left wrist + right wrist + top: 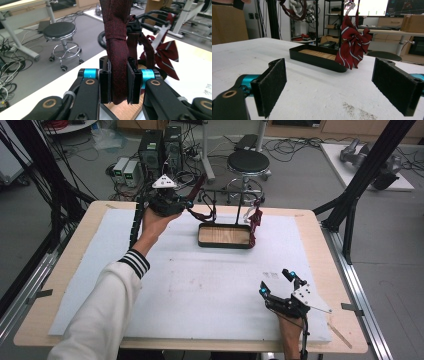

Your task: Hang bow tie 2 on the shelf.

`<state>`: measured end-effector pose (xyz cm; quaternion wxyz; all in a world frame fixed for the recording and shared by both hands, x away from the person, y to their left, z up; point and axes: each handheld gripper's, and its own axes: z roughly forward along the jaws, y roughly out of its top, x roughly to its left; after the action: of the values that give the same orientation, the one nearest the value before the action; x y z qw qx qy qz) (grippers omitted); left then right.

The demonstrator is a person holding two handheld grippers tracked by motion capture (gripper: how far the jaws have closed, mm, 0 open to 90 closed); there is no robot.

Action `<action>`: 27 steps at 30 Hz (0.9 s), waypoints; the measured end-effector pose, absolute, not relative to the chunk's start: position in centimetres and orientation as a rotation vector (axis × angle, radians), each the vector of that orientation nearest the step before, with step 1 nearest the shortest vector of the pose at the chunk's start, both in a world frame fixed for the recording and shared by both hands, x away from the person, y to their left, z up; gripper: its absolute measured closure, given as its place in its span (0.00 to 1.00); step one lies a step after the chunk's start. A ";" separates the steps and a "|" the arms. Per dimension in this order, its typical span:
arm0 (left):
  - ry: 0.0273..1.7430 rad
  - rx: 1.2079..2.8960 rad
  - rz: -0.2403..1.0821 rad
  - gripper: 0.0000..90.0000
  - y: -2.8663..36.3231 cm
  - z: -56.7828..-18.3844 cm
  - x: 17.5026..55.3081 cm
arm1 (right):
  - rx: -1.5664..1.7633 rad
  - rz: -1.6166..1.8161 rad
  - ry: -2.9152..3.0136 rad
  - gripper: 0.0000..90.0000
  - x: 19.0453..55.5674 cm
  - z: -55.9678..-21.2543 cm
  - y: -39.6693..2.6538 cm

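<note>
Pinching a dark red tie (115,45) is the left gripper (119,82) (over the black tray (224,243)), while the right gripper (332,85) gapes wide.

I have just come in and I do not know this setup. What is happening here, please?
A person holds a gripper in each hand at a table. The left gripper is shut on a dark red tie, held up beside the rack above the wooden tray. A striped red bow hangs at the tray's right end. The right gripper rests open on the white mat, holding nothing.
</note>
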<state>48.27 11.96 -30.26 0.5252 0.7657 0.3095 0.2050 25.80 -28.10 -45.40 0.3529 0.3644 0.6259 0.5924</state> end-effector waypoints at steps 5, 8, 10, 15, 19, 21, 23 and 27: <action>0.765 1.837 0.502 0.85 12.0 -30.6 48.6 | 0.942 1.534 1.616 0.13 25.8 -45.4 -28.1; 0.793 1.846 0.507 0.85 12.1 -31.0 49.0 | 0.943 1.534 1.617 0.13 25.8 -45.4 -28.1; 0.809 1.848 0.511 0.85 12.2 -31.2 49.1 | 0.942 1.534 1.617 0.13 25.8 -45.4 -28.1; 0.842 1.863 0.514 0.85 12.6 -31.7 49.4 | 0.945 1.535 1.615 0.13 25.8 -45.4 -28.1; 0.850 1.864 0.514 0.85 12.9 -31.9 49.3 | 0.940 1.533 1.614 0.13 25.8 -45.4 -28.1; 0.843 1.870 0.506 0.85 13.0 -32.1 49.2 | 0.943 1.534 1.616 0.13 25.8 -45.4 -28.1; 0.844 1.880 0.498 0.85 13.1 -32.5 49.2 | 0.943 1.534 1.613 0.13 25.8 -45.4 -28.1; 0.831 1.889 0.467 0.85 13.5 -33.1 49.2 | 0.939 1.532 1.615 0.13 25.8 -45.4 -28.1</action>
<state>49.17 13.47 -33.13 0.4906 0.7779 0.3421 0.1925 25.78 -28.12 -45.41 0.3549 0.3633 0.6250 0.5929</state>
